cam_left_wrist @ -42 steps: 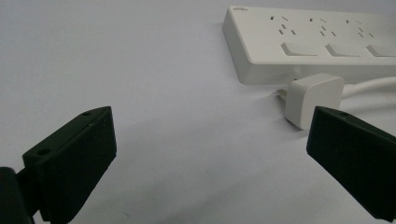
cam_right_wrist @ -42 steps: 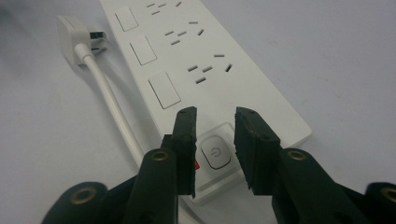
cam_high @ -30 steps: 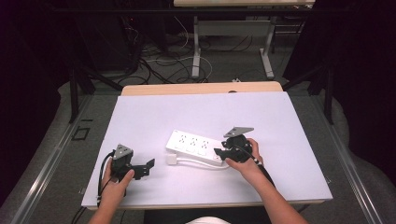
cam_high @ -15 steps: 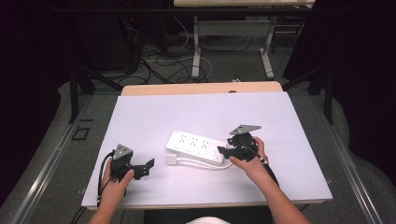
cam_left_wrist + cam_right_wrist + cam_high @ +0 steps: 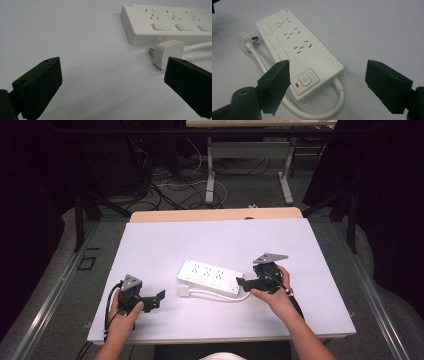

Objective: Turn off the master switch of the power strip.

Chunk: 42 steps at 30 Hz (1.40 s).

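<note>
The white plastic rectangular power strip (image 5: pixel 298 53) is showing a power symbol on its square button (image 5: pixel 305 80), while the small grey mark at its far corner (image 5: pixel 129 5) is staying too small to read.

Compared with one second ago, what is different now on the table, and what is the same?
The right gripper has just been opening its jaws; they now stand wide apart at the switch end of the power strip, with nothing pressed between them. The hand itself hardly shifted. The power strip, its plug and cable lie where they were on the white table. The left gripper rests open in the same spot.
</note>
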### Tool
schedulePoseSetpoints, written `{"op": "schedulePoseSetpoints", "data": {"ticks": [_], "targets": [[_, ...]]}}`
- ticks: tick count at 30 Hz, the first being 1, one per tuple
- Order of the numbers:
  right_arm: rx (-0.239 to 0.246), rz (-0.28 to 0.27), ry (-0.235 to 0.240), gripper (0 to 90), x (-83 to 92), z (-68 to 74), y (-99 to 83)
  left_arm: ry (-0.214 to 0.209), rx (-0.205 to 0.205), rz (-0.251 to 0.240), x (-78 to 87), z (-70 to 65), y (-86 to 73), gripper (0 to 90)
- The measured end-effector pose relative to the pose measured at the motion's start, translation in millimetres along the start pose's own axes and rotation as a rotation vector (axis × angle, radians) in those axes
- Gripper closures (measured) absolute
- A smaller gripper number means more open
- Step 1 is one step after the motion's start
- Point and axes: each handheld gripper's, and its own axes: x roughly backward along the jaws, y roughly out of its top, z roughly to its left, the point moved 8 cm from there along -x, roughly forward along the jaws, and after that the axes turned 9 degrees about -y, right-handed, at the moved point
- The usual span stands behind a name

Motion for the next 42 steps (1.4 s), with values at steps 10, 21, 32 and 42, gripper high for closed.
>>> {"op": "schedulePoseSetpoints", "data": {"ticks": [10, 21, 32, 42], "targets": [[-0.015, -0.028, -0.039, 11.3, 9.1, -15.3, -3.2, 0.0, 0.002, 0.001, 0.7, 0.1, 0.1, 1.5], [-0.028, -0.055, -0.063, 0.0, 18.8, -25.6, -6.1, 0.002, 0.003, -0.006, 1.0, 0.5, 0.9, 1.5], [-0.027, -0.085, -0.108, 0.0, 26.9, -33.6, -12.0, 0.004, 0.004, -0.007, 1.3, 0.7, 1.0, 1.5], [-0.009, -0.089, -0.111, 0.0, 32.8, -35.7, -17.3, 0.004, 0.005, -0.011, 1.5, 0.8, 1.3, 1.5]]}}
